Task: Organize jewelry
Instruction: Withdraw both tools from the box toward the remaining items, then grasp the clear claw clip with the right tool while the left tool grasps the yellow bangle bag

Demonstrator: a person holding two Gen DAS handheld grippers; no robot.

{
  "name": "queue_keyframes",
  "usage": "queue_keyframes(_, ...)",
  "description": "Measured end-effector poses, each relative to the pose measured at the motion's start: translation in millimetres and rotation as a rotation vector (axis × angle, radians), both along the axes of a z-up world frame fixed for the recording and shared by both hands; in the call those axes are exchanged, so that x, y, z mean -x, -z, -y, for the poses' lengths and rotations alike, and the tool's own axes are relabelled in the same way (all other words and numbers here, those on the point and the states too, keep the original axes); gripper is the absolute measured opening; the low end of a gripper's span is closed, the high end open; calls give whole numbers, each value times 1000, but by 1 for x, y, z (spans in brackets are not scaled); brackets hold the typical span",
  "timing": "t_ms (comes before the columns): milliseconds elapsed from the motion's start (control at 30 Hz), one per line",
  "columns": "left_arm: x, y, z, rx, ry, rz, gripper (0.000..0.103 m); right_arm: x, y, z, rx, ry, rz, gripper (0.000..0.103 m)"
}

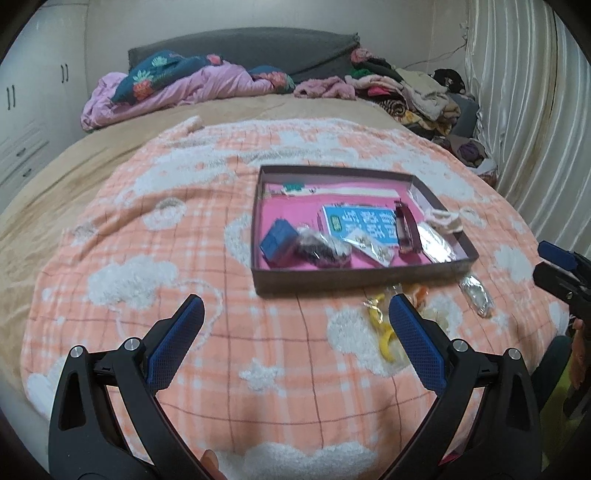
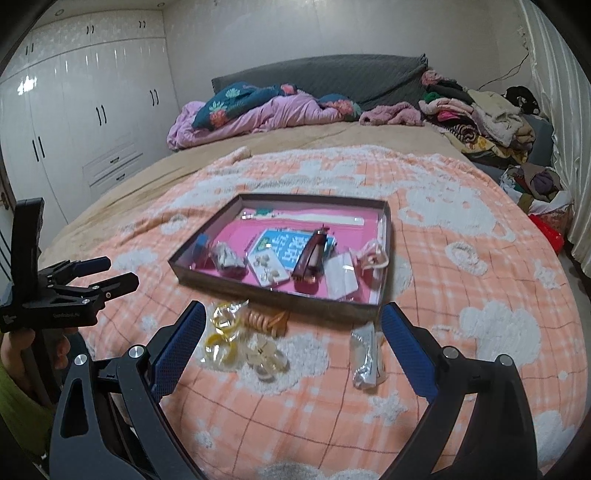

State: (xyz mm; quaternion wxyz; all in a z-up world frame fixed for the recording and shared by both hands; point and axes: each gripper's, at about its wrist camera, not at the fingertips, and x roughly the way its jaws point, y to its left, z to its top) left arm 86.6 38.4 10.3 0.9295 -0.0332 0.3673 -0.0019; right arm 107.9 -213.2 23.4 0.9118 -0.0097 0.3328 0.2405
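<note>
Pink-lined box (image 2: 382, 236) is sitting on the blanket (image 2: 461, 280), already holding packets; you are hovering both grippers, left (image 1: 295, 312) and right (image 2: 291, 319), spread empty. Next you are likely reaching for the yellow packet (image 2: 221, 332) lying just outside it.

A wide bed (image 2: 122, 192) filled the room, its near half covered by an orange checked blanket (image 2: 424, 302) patterned with white clouds, over a tan sheet. At the far end stood a grey padded headboard (image 2: 325, 75), with a crumpled pink quilt (image 2: 258, 118) and a dark floral pillow (image 2: 225, 101) heaped before it. A pile of mixed clothes (image 2: 487, 114) lay at the far right corner of the bed. White glossy wardrobes (image 2: 81, 110) with dark handles and small drawers lined the left wall and reflected ceiling light. Pale shiny curtains (image 1: 524, 110) hung along the right side. The far wall (image 2: 295, 33) was plain white.
</note>
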Motion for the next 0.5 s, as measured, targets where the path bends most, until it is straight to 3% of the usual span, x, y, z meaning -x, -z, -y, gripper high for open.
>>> queue_keyframes(500, -2, 33, 21, -7, 56, -90, 94, -12, 46, -16, 92, -67, -95, 93)
